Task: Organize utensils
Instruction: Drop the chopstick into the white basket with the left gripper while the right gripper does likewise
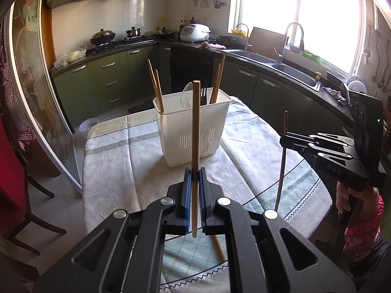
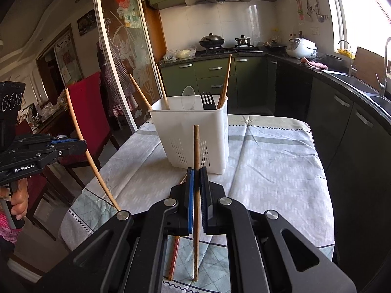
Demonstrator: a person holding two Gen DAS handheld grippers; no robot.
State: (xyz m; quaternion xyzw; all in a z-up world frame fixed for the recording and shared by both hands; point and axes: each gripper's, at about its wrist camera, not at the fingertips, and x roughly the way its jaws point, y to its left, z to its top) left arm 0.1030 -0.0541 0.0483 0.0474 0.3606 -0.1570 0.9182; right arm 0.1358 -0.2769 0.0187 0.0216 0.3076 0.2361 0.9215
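Note:
A white utensil holder (image 1: 193, 127) stands on the clothed table and also shows in the right wrist view (image 2: 193, 131). It holds several wooden chopsticks (image 1: 156, 88), a clear spoon (image 2: 188, 97) and a black fork (image 2: 207, 101). My left gripper (image 1: 195, 178) is shut on a light wooden chopstick (image 1: 195, 127), held upright in front of the holder. My right gripper (image 2: 196, 178) is shut on a darker chopstick (image 2: 196, 146), also upright, to the right of the left one; it shows in the left wrist view (image 1: 283, 144). Another chopstick (image 2: 174, 256) lies on the table under the right gripper.
The table's cloth (image 2: 268, 158) is grey-patterned, with its edges close on both sides. A red chair (image 2: 90, 112) stands left of the table. Green kitchen cabinets (image 1: 110, 83), a stove and a sink (image 1: 293, 73) run along the far walls.

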